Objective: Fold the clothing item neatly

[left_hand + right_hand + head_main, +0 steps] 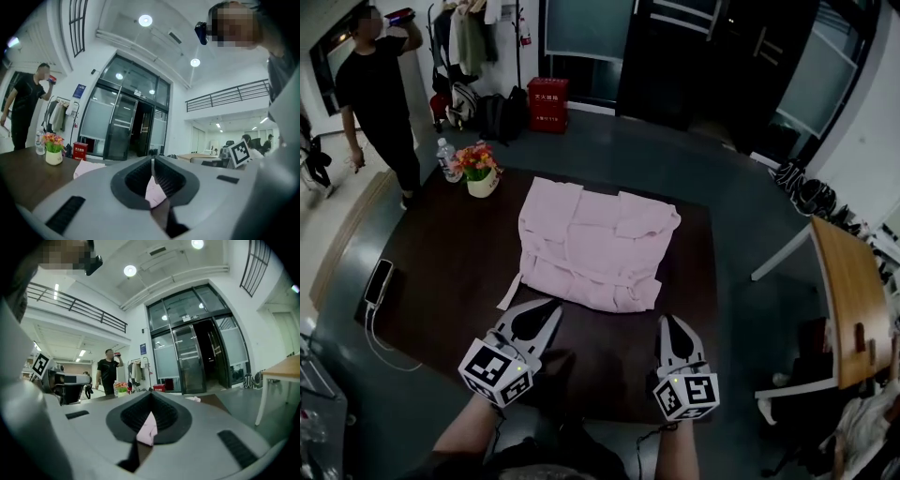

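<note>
A pale pink garment (595, 244) lies partly folded in the middle of the dark table (441, 253), with a narrow strap trailing off its near left corner. My left gripper (551, 307) is shut, its tips just short of the near hem on the left. My right gripper (667, 321) is shut too, just off the hem's near right corner. In the left gripper view the jaws (152, 161) meet at the tip, and pink cloth (154, 190) shows through the hollow behind them. The right gripper view shows its jaws (150, 394) the same way, with pink cloth (149, 430) beyond.
A flower pot (480, 169) and a water bottle (446, 159) stand at the table's far left corner. A phone (379, 279) on a cable lies at the left edge. A person (380, 94) stands beyond the table. A wooden desk (853, 300) is at the right.
</note>
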`<action>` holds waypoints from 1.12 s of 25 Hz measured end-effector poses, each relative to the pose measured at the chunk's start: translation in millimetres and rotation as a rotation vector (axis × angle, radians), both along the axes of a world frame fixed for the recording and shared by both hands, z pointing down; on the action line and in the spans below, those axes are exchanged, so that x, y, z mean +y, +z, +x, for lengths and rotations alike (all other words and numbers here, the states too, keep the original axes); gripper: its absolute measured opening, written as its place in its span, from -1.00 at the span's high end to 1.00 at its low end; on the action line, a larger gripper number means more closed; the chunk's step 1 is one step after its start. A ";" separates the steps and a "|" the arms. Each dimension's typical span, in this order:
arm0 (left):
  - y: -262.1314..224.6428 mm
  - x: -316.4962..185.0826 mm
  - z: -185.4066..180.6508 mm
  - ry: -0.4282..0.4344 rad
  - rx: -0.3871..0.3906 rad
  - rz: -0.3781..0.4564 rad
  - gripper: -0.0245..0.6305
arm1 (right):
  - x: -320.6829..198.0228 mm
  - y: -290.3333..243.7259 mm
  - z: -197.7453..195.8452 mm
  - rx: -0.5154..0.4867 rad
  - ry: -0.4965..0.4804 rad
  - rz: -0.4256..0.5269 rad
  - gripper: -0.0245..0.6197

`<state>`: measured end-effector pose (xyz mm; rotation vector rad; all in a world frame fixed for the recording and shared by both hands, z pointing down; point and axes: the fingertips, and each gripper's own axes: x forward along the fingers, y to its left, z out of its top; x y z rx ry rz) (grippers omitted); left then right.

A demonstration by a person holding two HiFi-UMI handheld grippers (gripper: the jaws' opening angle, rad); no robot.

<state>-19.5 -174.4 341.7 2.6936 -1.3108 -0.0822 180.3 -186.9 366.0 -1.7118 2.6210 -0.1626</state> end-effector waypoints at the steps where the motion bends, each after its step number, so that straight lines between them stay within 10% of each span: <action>1: 5.6 10.7 -4.9 -0.003 0.008 -0.013 0.85 | 9.6 5.1 -8.8 0.014 -0.009 -0.007 0.94; 14: 53.6 250.8 -114.6 -0.006 0.063 -0.121 0.89 | 233.9 23.9 -128.7 0.016 -0.086 -0.031 0.94; 28: 70.8 385.1 -145.1 0.066 0.101 -0.173 0.89 | 382.6 30.0 -134.8 0.062 0.016 -0.098 0.94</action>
